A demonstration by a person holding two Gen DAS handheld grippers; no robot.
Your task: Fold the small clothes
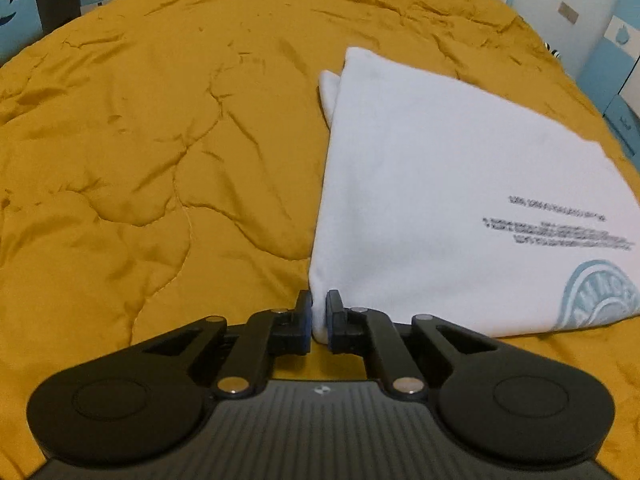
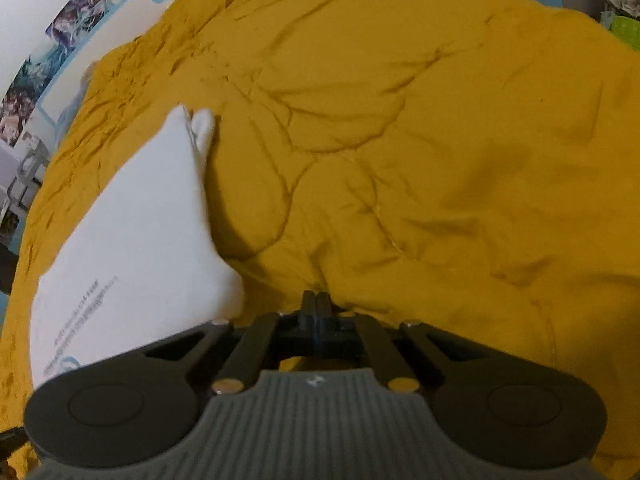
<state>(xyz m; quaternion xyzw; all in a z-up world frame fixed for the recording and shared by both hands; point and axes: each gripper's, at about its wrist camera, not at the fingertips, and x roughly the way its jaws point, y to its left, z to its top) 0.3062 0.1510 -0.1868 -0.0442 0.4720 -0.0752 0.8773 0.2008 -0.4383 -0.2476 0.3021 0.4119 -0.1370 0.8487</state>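
A rumpled mustard quilt fills the left wrist view; on it lies a folded white shirt, its near corner pinched by the left gripper. In the right wrist view, the right gripper is pressed together empty on the quilt, just right of the shirt.

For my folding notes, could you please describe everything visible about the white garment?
The white garment looks like soft cotton, folded flat into a rough rectangle on the mustard quilt. Blurred dark text lines and a pale blue round emblem sit near one end; a small flap pokes out at the far corner. The left tool pinches its near corner. The right tool is shut beside it, holding nothing.
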